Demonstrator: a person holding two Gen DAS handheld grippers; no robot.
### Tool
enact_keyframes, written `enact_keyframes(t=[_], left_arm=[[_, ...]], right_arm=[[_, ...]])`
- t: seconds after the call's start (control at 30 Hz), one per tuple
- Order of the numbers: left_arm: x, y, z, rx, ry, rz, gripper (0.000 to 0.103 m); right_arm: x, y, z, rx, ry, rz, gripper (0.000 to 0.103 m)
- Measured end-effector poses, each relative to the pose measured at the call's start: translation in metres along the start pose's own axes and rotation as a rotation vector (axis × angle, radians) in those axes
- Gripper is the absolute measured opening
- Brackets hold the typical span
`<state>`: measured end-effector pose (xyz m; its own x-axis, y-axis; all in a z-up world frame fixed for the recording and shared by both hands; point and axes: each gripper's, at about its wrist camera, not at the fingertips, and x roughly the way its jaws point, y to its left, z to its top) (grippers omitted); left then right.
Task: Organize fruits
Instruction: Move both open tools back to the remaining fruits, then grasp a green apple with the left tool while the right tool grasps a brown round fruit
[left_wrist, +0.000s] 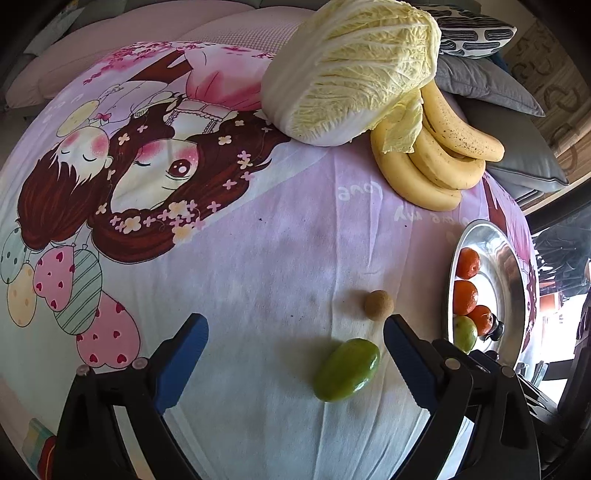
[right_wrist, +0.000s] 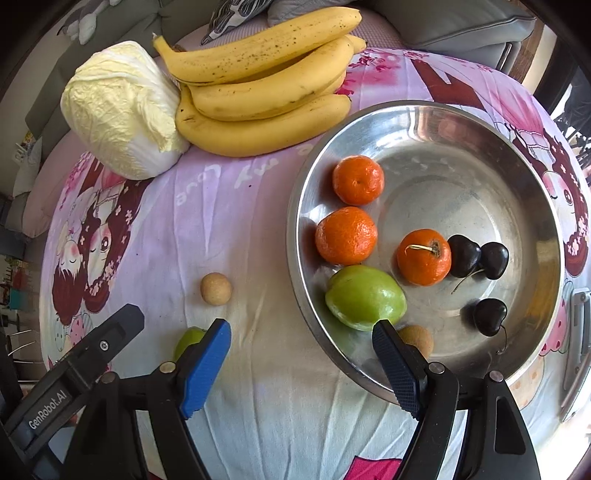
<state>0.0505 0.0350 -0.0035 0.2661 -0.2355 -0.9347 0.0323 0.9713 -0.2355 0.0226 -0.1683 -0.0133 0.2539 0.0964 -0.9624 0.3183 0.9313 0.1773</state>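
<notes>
My left gripper (left_wrist: 294, 319) is open above the cloth. A green fruit (left_wrist: 347, 371) lies between its fingers, nearer the right one and untouched. A small brown round fruit (left_wrist: 377, 303) sits just beyond. My right gripper (right_wrist: 301, 326) is open and holds nothing; its right finger hangs over the near rim of the steel bowl (right_wrist: 461, 184). In the bowl are three oranges (right_wrist: 346, 235), a green fruit (right_wrist: 365, 297), three dark cherries (right_wrist: 489, 316) and a brown fruit (right_wrist: 417, 338) half hidden by that finger. The loose green fruit (right_wrist: 188, 339) peeks from behind the left finger.
A bunch of bananas (right_wrist: 258, 99) and a napa cabbage (right_wrist: 122, 110) lie at the far side of the printed pink cloth (left_wrist: 258, 258). Grey cushions (left_wrist: 498, 85) and a sofa stand behind. The bowl (left_wrist: 487, 236) is at the left gripper's right.
</notes>
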Motion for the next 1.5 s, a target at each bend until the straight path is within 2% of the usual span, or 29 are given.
enact_keyframes(t=[0.17, 0.33, 0.57, 0.6, 0.63, 0.7, 0.77, 0.87, 0.93, 1.0, 1.27, 1.5], left_arm=[[0.006, 0.003, -0.002, 0.013, 0.014, -0.012, 0.096], [0.016, 0.004, -0.005, -0.008, 0.078, -0.030, 0.096], [0.018, 0.000, -0.007, -0.002, 0.092, -0.074, 0.094], [0.020, -0.004, -0.008, 0.011, 0.100, -0.084, 0.092], [0.021, -0.007, -0.009, 0.022, 0.109, -0.097, 0.082], [0.026, -0.013, -0.011, 0.036, 0.136, -0.127, 0.068], [0.035, -0.022, -0.013, 0.050, 0.161, -0.139, 0.067], [0.040, -0.031, -0.017, 0.069, 0.187, -0.170, 0.060], [0.044, -0.036, -0.020, 0.079, 0.203, -0.176, 0.049], [0.048, -0.039, -0.022, 0.083, 0.219, -0.179, 0.042], [0.040, -0.023, -0.012, 0.011, 0.176, -0.212, 0.038], [0.034, -0.002, 0.000, -0.060, 0.132, -0.190, 0.038]], right_arm=[[0.012, 0.005, -0.002, -0.008, 0.022, -0.011, 0.082], [0.015, 0.000, 0.000, 0.001, 0.026, -0.027, 0.082], [0.006, -0.018, 0.001, 0.017, 0.012, -0.029, 0.082], [0.005, -0.021, 0.002, 0.023, 0.010, -0.029, 0.082], [0.004, -0.023, 0.002, 0.028, 0.008, -0.028, 0.082], [0.002, -0.029, 0.005, 0.034, 0.005, -0.028, 0.082], [0.000, -0.034, 0.006, 0.042, 0.002, -0.029, 0.082], [-0.001, -0.038, 0.008, 0.047, 0.002, -0.029, 0.082], [-0.003, -0.039, 0.009, 0.045, 0.001, -0.029, 0.082], [-0.005, -0.039, 0.008, 0.040, -0.002, -0.027, 0.082], [-0.011, -0.014, 0.008, -0.021, -0.063, 0.013, 0.082], [-0.014, 0.011, 0.009, -0.110, -0.122, 0.096, 0.082]])
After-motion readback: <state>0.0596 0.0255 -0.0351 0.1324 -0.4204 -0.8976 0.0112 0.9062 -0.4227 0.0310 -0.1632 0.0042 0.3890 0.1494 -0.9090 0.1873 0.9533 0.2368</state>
